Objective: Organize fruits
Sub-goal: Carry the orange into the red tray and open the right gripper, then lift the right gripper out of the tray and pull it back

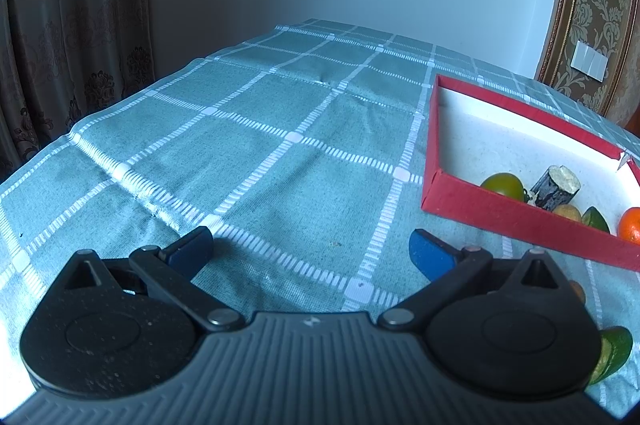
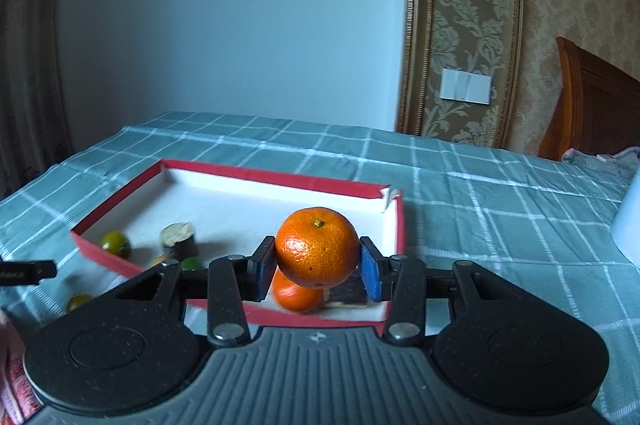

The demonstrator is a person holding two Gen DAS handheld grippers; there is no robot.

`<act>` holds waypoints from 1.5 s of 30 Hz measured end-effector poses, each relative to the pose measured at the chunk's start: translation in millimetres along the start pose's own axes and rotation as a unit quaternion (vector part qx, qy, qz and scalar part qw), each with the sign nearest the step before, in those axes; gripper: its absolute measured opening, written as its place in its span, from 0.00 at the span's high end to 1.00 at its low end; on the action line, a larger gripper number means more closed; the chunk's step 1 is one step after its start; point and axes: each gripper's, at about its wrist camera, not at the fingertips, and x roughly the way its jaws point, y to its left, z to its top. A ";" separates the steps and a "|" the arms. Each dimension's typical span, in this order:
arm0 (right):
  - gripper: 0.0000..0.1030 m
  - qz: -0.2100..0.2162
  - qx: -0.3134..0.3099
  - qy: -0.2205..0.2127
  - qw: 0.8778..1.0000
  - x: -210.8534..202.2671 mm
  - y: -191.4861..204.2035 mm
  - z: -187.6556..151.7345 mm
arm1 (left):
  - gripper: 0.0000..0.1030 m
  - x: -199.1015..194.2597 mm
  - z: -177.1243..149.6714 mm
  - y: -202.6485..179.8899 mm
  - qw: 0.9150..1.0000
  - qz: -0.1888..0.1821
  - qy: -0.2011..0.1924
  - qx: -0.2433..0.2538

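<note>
Two hand-held grippers worked over a counter (image 1: 248, 129) draped in a green checked cloth. The right gripper (image 2: 318, 263) had its blue fingers (image 2: 370, 273) clamped on a mandarin (image 2: 318, 245), stem end up, held clear above the near right corner of a shallow red box (image 2: 280, 175) with a white floor. Directly below the held fruit a second mandarin (image 2: 296, 295) lay inside the box, beside a dark flat block (image 2: 348, 293). Toward the box's left end sat a green-yellow round fruit (image 2: 115, 243), a short dark cylinder with a pale cut top (image 2: 179, 237) and a small green piece (image 2: 191, 263). Another small greenish fruit (image 2: 78, 301) lay on the cloth outside the box's left wall. The left gripper (image 1: 312, 251) hovered low over bare cloth just left of the box, its fingers (image 1: 192, 251) spread wide apart with nothing between them. A green wedge (image 1: 614, 349) rested on the cloth beside its right side.
</note>
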 end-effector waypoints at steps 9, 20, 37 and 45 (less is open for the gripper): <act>0.58 -0.007 0.058 0.002 0.998 9.2 -47.3 9.2 | 0.00 0.3 -0.1 0.2 1.000 -0.001 0.000 -0.001; 0.58 0.013 0.043 0.050 0.998 54.0 -44.7 21.4 | 0.00 1.2 0.1 -1.0 1.000 -0.003 0.001 0.002; 0.40 0.022 0.042 0.097 0.994 93.6 -34.9 4.3 | 0.00 1.5 -0.1 -2.4 1.000 0.000 0.002 0.006; 0.33 0.011 0.036 0.050 0.998 22.5 -37.0 -15.6 | 0.00 1.6 -0.4 -2.3 1.000 -0.001 0.002 0.005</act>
